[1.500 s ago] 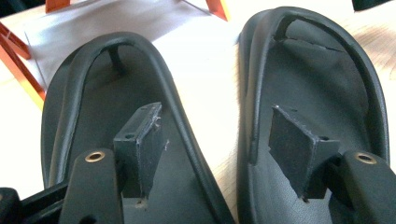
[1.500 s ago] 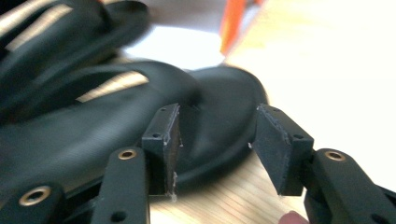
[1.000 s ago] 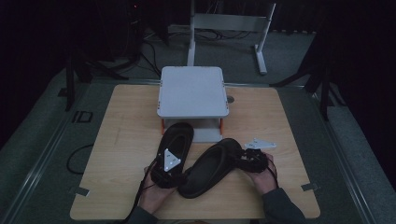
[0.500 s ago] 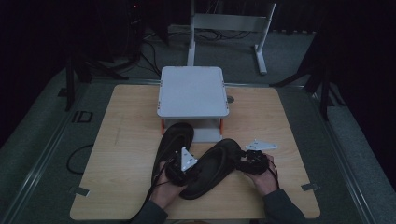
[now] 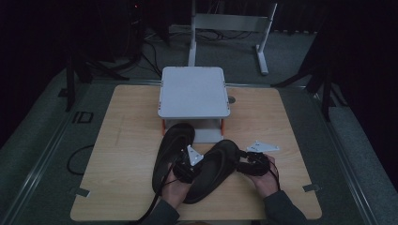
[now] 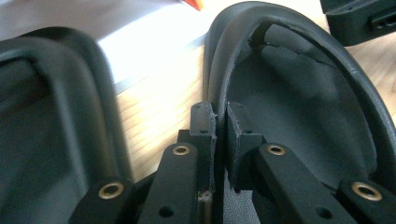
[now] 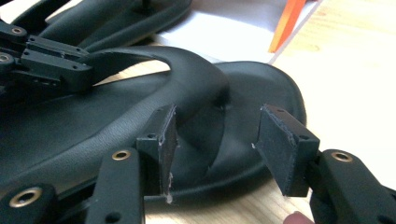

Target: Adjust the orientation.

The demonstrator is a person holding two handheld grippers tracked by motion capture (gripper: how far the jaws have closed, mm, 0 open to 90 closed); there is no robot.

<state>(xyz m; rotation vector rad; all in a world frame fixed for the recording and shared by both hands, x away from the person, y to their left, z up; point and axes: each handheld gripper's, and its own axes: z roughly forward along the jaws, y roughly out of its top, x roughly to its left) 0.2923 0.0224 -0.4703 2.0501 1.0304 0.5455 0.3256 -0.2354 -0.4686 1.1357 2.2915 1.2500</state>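
- Dark room surrounds a pale wooden surface (image 5: 122,140); black cables lie on the floor at 12 o'clock.
- White box-like stand (image 5: 193,91) sits at the surface's 12 o'clock side.
- Two black sandals lie before it: left sandal (image 5: 172,145), right sandal (image 5: 217,164).
- Left gripper (image 6: 219,122) has its fingers closed on the right sandal's strap.
- Right gripper (image 7: 215,140) has its fingers spread apart at that sandal's 3 o'clock edge.

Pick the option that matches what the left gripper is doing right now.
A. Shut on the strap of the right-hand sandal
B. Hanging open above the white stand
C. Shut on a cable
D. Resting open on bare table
A. In the left gripper view, the left gripper has its jaws pressed together on the strap of the right-hand sandal.
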